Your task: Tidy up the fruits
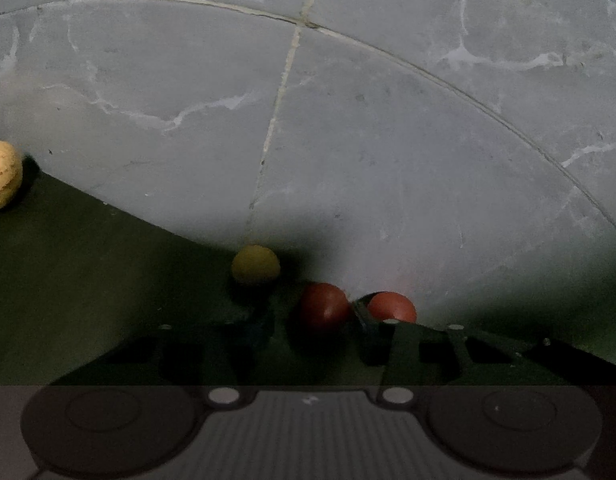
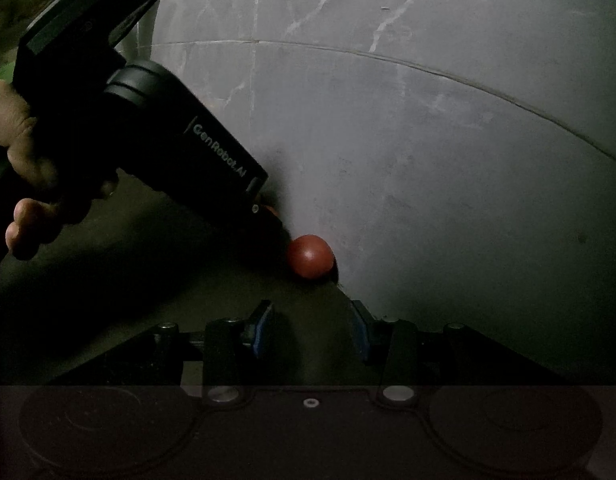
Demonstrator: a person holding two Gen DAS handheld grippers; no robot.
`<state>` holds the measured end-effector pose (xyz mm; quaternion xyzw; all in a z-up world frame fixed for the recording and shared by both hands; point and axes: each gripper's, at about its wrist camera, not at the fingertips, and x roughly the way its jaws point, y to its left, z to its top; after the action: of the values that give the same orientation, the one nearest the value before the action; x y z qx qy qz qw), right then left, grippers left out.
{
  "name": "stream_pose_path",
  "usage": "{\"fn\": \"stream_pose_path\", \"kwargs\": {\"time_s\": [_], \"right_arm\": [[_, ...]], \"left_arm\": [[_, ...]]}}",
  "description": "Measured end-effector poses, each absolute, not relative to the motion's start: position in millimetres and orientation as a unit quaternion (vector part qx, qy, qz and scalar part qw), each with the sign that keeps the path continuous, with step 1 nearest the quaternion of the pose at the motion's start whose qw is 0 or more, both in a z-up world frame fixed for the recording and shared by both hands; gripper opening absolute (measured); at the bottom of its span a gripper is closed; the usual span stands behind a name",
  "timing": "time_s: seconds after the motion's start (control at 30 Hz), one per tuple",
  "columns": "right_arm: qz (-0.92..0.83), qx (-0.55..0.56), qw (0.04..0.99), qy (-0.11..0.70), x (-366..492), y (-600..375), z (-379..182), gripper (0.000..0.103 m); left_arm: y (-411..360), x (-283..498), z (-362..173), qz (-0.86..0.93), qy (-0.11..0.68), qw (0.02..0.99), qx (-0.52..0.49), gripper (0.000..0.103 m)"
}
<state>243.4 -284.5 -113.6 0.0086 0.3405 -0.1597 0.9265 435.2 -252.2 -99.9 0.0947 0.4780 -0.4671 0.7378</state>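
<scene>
In the left wrist view two red round fruits lie on a dark green mat (image 1: 88,280) by a grey tiled wall. One red fruit (image 1: 323,307) sits between the fingers of my left gripper (image 1: 313,322), which is open around it. The other red fruit (image 1: 391,307) lies just right of the right finger. A yellow fruit (image 1: 256,265) lies ahead to the left. In the right wrist view my right gripper (image 2: 311,330) is open and empty. A red fruit (image 2: 310,256) lies ahead of it, beside the left gripper's black body (image 2: 156,120).
A pale speckled fruit (image 1: 2,174) lies at the left edge of the mat. The grey marbled wall (image 1: 387,120) rises right behind the fruits. A hand (image 2: 24,184) holds the left gripper's handle.
</scene>
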Motion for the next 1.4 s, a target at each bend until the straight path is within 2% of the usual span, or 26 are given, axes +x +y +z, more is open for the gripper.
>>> {"fn": "stream_pose_path", "kwargs": {"time_s": [0.23, 1.3, 1.37, 1.4], "right_arm": [[-0.156, 0.002, 0.928, 0.339, 247.7, -283.1, -114.8, 0.043], [-0.174, -0.010, 0.928, 0.329, 271.9, -283.7, -123.9, 0.036], [-0.175, -0.010, 0.928, 0.328, 271.6, -283.8, -124.3, 0.029], [-0.177, -0.011, 0.928, 0.328, 271.6, -284.3, -124.7, 0.029]], "left_arm": [[-253.8, 439.0, -103.2, -0.472, 0.479, 0.734, 0.091, 0.038], [-241.8, 474.0, -98.2, -0.479, 0.495, 0.721, 0.074, 0.032], [-240.6, 476.0, -98.1, -0.480, 0.495, 0.720, 0.072, 0.031], [-241.1, 475.8, -98.4, -0.480, 0.496, 0.720, 0.072, 0.031]]}}
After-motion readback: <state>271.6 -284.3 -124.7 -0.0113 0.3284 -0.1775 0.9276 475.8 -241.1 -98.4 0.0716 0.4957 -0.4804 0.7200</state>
